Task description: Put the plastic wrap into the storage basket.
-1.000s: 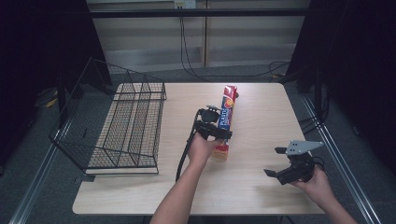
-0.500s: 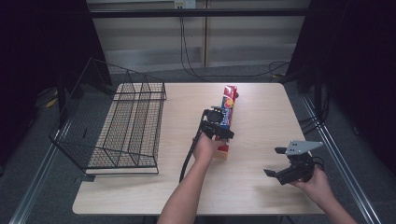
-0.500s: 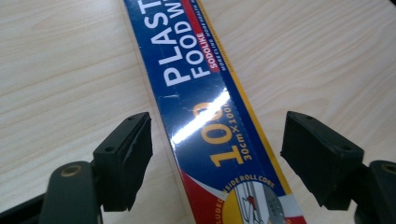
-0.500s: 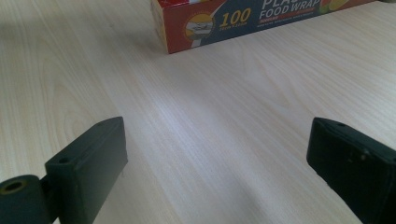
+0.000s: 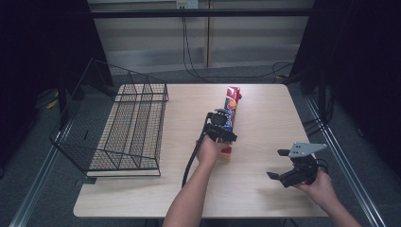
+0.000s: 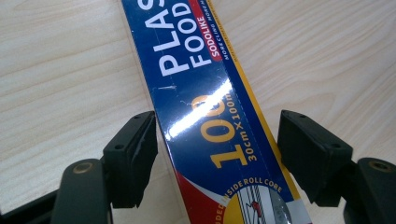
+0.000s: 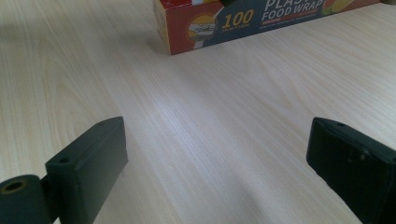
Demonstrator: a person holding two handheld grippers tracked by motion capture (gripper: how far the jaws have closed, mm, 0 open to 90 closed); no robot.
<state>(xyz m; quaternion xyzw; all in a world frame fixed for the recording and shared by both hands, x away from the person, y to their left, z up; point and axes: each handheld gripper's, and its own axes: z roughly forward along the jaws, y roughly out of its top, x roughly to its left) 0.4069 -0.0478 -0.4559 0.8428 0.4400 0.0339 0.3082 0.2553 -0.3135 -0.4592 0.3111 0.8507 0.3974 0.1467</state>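
Observation:
A long blue and red box of plastic food wrap (image 5: pixel 231 101) lies lengthwise on the wooden table (image 5: pixel 265 118). My left gripper (image 5: pixel 221 131) reaches down over the box's near half. In the left gripper view the box (image 6: pixel 205 116) runs between the jaws of my left gripper (image 6: pixel 217 140). They have just been closing. The left pad (image 6: pixel 135 154) is at the box's edge, while the right pad (image 6: pixel 308 149) stands a little off it. My right gripper (image 5: pixel 276 163) hovers open near the table's front right with bare wood between its jaws (image 7: pixel 217 154); the box's end (image 7: pixel 243 21) lies ahead of it.
A black wire basket (image 5: pixel 127 127) stands on the left part of the table, tilted with its open side up. A black cable (image 5: pixel 191 158) trails from the left gripper along the forearm. Dark curtains and floor surround the table.
The left gripper has shifted slightly right and down onto the box. The right hand and its gripper have kept still.

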